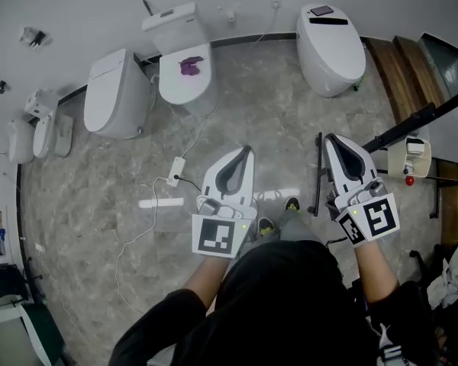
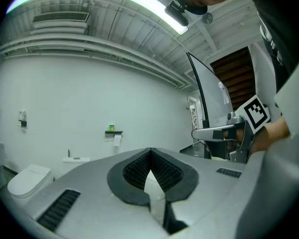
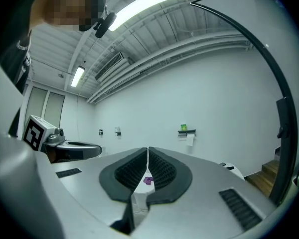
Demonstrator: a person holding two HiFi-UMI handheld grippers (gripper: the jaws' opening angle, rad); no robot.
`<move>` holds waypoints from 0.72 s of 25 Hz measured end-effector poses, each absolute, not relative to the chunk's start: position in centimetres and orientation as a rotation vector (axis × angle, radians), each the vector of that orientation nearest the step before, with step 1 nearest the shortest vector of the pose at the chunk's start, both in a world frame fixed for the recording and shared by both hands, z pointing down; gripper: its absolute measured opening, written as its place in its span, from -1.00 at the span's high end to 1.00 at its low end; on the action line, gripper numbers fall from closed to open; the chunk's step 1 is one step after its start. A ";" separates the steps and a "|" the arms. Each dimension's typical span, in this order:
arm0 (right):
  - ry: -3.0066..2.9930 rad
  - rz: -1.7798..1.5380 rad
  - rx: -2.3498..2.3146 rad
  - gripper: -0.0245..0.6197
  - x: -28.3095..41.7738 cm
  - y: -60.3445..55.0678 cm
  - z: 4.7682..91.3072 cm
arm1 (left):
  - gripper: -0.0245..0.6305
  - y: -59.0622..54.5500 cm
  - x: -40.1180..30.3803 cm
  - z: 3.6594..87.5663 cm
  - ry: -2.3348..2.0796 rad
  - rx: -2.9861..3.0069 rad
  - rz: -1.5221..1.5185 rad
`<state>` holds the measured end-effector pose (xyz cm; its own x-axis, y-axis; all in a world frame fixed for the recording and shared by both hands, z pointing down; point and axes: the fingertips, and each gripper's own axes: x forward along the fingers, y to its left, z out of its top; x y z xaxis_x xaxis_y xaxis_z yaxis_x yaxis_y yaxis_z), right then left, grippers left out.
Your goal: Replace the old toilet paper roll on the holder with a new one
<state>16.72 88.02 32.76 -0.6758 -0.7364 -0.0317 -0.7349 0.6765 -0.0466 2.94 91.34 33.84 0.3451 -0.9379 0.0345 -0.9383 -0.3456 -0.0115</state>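
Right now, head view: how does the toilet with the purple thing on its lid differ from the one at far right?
The purple-topped toilet has a separate boxy tank behind it. The far-right toilet is one rounded body with no tank, only a dark strip at its back. The purple-topped toilet carries a purple object on its lid, while the far-right toilet's lid is bare. Both are white with their lids down.

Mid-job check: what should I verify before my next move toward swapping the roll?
1. Left gripper empty, jaws together: ok.
2. Right gripper empty, jaws together: ok.
3. Holder in sight on the far wall: ok.
4. Paper hanging from the holder: ok.
5. Holder within reach: not ok, it looks well out of reach.
6. New roll located: cannot tell, none clearly in view.
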 end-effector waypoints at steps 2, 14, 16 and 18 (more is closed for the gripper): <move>2.835 -0.032 -1.237 0.86 16.1 86.5 32.7 | 0.88 90.1 2.4 34.2 -1.794 2.555 0.060; 2.801 0.069 -1.205 0.86 13.3 65.9 33.5 | 0.88 70.4 1.3 34.9 -1.781 2.580 0.096; 2.774 0.071 -1.208 0.86 13.8 61.5 32.8 | 0.88 66.2 1.5 34.3 -1.795 2.591 0.116; 2.752 0.083 -1.209 0.86 14.6 57.5 32.0 | 0.88 62.3 2.1 33.3 -1.814 2.594 0.120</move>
